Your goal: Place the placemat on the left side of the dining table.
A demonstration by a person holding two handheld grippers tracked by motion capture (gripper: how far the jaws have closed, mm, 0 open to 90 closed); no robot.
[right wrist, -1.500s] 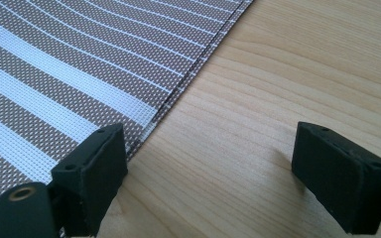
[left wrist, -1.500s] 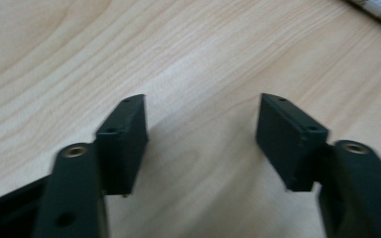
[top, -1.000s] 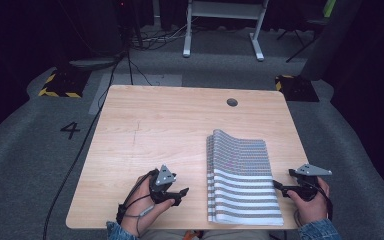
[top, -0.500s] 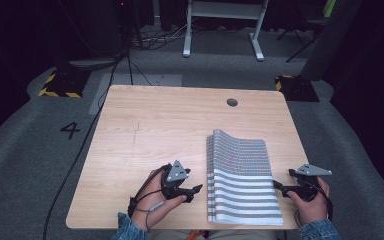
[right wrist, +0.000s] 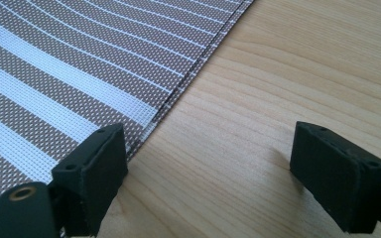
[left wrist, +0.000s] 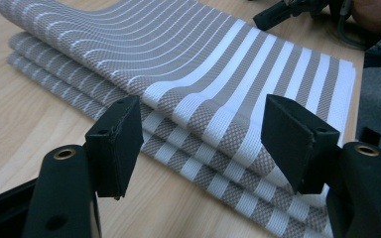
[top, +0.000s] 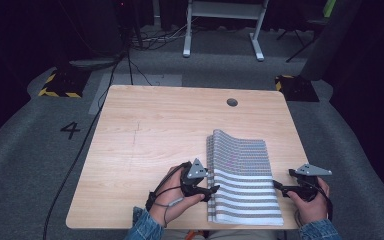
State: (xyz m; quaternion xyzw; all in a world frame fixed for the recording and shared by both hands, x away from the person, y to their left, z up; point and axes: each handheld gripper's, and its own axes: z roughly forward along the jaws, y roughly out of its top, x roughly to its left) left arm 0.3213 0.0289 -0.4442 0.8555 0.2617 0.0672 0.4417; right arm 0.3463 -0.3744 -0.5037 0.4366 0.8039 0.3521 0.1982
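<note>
Folded grey-and-white striped cloth (top: 242, 180) lying flat at the table's (top: 145, 135) near right corner, top layer humped along its left side. Left gripper (top: 211, 191) just at the cloth's left edge, jaws wide, nothing between them. Right gripper (top: 279, 186) beside the cloth's right edge, low over bare wood, jaws wide and empty.

folded woven mat (top: 242, 180): grey-brown and white stripes, fine checked weave | light wooden table (top: 150, 135): pale blond grain, dark round hole | left gripper (top: 211, 191): black jaws, grey three-cornered plate | right gripper (top: 280, 187): black, grey plate | carpeted floor (top: 30, 165): grey, black numeral 4 | sleeves: blue denim
</note>
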